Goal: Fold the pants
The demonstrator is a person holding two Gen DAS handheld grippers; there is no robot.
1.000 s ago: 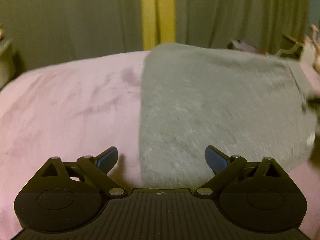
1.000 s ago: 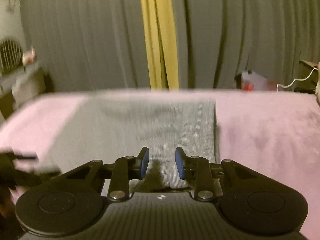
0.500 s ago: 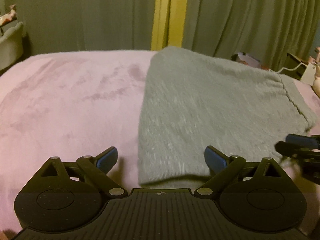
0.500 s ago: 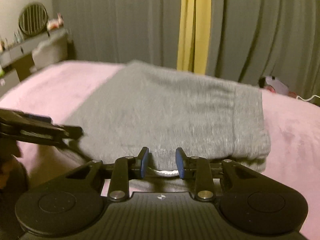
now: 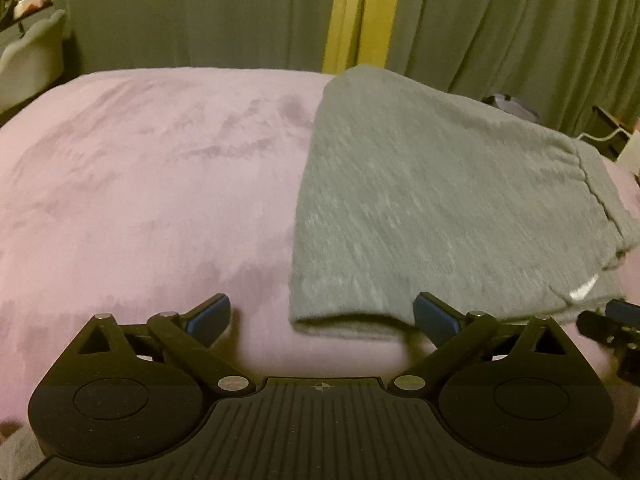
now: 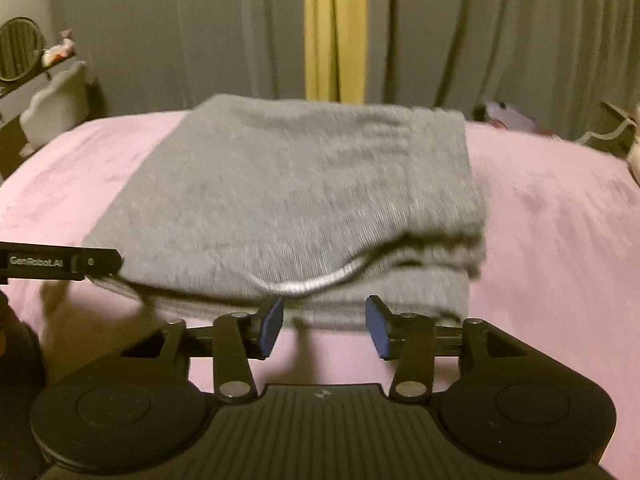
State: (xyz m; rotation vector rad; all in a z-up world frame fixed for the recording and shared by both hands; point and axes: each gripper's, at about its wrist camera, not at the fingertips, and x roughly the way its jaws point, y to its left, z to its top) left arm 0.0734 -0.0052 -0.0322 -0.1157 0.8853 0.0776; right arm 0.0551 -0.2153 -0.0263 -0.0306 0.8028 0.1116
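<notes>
The grey pants (image 5: 440,208) lie folded into a thick stack on the pink bed (image 5: 140,200). My left gripper (image 5: 322,312) is wide open just before the stack's near left corner, and nothing is between its fingers. In the right wrist view the pants (image 6: 300,200) show layered edges and a pale drawstring (image 6: 312,282) along the near side. My right gripper (image 6: 325,322) hangs just short of that near edge, its jaws opening, with only the pink cover between them. The left gripper (image 6: 60,266) reaches in from the left edge. The right gripper (image 5: 616,320) shows at the right edge.
Grey-green curtains (image 6: 480,40) with a yellow strip (image 6: 334,28) hang behind the bed. A pale chair back (image 5: 32,60) stands at the far left. A white cable (image 5: 600,136) and small items sit past the bed's far right corner. Pink cover (image 6: 560,240) lies bare either side of the pants.
The right gripper's jaws have widened from a narrow gap at the pants' near edge. Both grippers have drawn back, so the stack's near edge now lies before them.
</notes>
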